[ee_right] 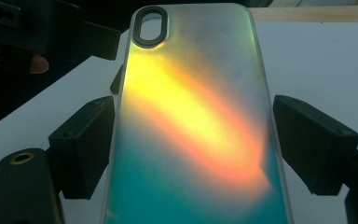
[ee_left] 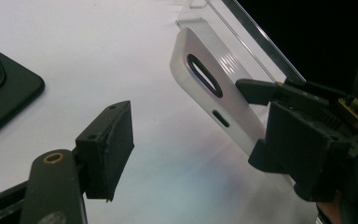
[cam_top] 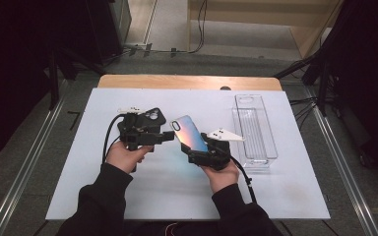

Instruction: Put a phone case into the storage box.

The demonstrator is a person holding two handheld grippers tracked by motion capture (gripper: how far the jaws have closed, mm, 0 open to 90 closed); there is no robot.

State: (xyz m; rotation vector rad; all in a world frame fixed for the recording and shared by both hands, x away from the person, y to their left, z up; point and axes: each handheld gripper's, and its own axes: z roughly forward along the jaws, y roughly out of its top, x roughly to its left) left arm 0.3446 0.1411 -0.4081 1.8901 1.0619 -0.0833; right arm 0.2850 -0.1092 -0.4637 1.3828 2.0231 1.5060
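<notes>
An iridescent phone case [cam_top: 189, 133] is held tilted above the white table, with my right gripper [cam_top: 200, 150] shut on its lower end. In the right gripper view the case [ee_right: 191, 116] glows yellow, orange and teal between the two pads [ee_right: 86, 144], camera cutout at the top. My left gripper [cam_top: 167, 136] points right towards the case's upper end and stands open with nothing held. In the left gripper view [ee_left: 205, 149] the case [ee_left: 209, 88] hangs just beyond the jaws, apart from the left pad [ee_left: 107, 149]. A black phone case [cam_top: 154, 116] lies flat behind the left gripper.
A clear plastic tray [cam_top: 254, 129] stands lengthwise at the right of the white sheet [cam_top: 177, 191]. The black case [ee_left: 4, 88] lies at the left edge of the left gripper view. The table's wooden far edge [cam_top: 187, 81] shows beyond the sheet; metal rails run along both sides.
</notes>
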